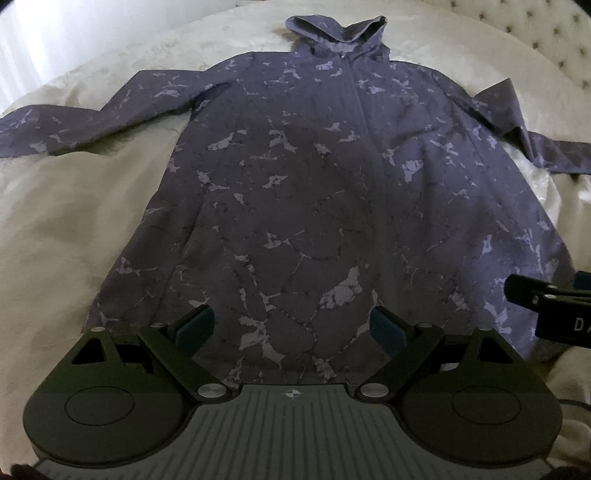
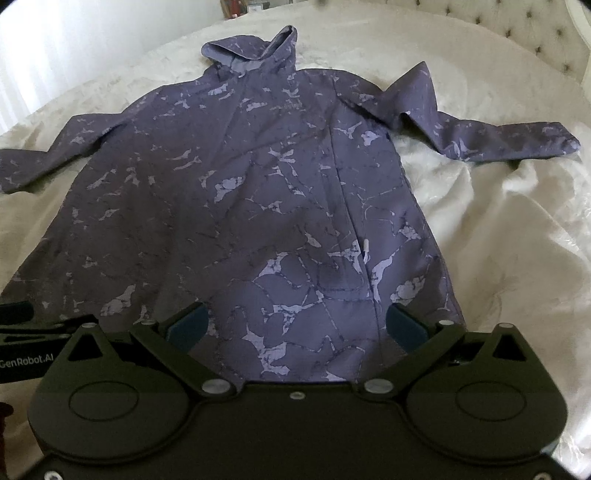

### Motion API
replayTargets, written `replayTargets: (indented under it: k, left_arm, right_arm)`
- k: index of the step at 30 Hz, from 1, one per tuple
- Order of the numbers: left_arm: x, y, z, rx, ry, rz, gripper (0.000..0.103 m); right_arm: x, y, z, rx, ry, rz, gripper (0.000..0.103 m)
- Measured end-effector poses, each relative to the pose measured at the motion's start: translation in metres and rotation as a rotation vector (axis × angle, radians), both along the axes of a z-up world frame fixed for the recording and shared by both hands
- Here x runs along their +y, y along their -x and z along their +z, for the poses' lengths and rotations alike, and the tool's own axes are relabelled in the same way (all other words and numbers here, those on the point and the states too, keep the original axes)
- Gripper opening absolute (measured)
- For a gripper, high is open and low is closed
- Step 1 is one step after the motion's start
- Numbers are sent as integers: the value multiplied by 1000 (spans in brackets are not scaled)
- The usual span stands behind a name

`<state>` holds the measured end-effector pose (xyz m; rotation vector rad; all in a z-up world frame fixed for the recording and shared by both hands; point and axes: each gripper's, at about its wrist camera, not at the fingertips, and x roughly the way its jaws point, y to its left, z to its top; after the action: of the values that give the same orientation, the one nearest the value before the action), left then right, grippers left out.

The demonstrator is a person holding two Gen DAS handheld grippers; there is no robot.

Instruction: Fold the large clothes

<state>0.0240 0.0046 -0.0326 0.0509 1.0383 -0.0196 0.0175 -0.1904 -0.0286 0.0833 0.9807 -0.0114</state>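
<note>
Purple marbled fabric is filling most of the left wrist view: a hooded jacket is lying face up and spread flat on a cream bedspread. Its hood is pointing to the far side, its zip is running down the middle, and its hem is sitting nearest me, just under the fingers. Left sleeve is stretching out flat to the left; right sleeve is bending and doubling back on itself at the right. My left gripper is hanging over the near hem with its jaws standing wide apart, nothing between the blue pads; I cannot tell whether the tips are touching the cloth. At the right edge I am seeing part of the right gripper, side on, near the jacket's right hem corner. A tufted headboard is showing at the far right.

Right wrist view: I am looking at the same jacket from slightly further right, hood far, right sleeve kinked over the bedspread. A white zip pull is lying on the right front panel. My right gripper is hovering over the near hem, its jaws also spread wide and holding nothing. Part of the left gripper is poking in at the left edge, just beside mine. The headboard is curving across the far right.
</note>
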Motion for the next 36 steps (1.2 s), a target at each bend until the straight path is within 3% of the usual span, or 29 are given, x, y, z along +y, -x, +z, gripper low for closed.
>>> replayTargets:
  k: [8,14,16,22,28,36]
  left_arm:
    - [11,-15,7,-40,63,-14,91]
    - [45,-43,19,-98,253,-36,92]
    - [57,-54,23,-122,279,-48,92]
    - [106,-91,36,-221,169,35,92]
    - [181,-123,40,-256,99,200,92]
    - [274,-149,38,-294,-6,352,93]
  right_arm:
    - [-3,-16,0,22,-40,8,102]
    - [-6,-44,10,23,-145,24,102]
    - [-6,-58,13,27,-203,29,102]
    - [5,-103,19,35,-299,69,102]
    - [30,-143,23,-1,-312,119,102]
    - [74,-189,16,-7,-316,191,102]
